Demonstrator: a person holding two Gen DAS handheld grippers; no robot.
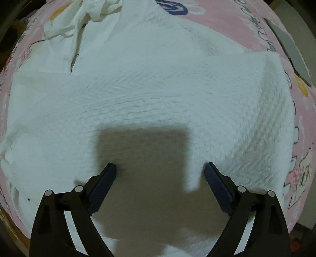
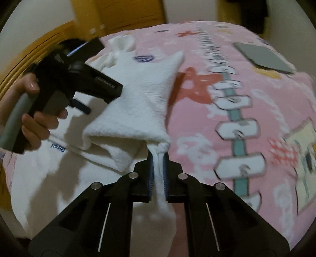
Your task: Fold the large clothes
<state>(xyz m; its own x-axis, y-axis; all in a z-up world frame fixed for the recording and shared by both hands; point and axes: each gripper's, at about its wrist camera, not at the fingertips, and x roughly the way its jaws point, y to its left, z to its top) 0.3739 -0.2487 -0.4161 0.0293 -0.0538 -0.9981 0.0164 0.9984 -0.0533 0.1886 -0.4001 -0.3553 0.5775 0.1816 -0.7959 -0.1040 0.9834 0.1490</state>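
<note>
A white textured garment (image 1: pixel 158 98) lies spread and partly folded on a pink patterned bedspread (image 1: pixel 233 25). My left gripper (image 1: pixel 160 170) points straight down over it, jaws wide open, nothing between them; its shadow falls on the cloth. In the right wrist view the same white garment (image 2: pixel 142 94) is lifted at one corner. My right gripper (image 2: pixel 158 158) is shut on that bunched corner of cloth, which hangs down between the fingers. The left gripper's body (image 2: pixel 79 79), held in a person's hand (image 2: pixel 39 120), hovers over the garment at left.
A grey flat rectangle (image 2: pixel 262 57) lies on the bedspread (image 2: pixel 246 118) at the far right, also seen as a grey rectangle (image 1: pixel 292 49) in the left wrist view. A wooden headboard (image 2: pixel 39 39) rises behind the bed. Crumpled cloth ties (image 1: pixel 88 13) lie at the garment's far end.
</note>
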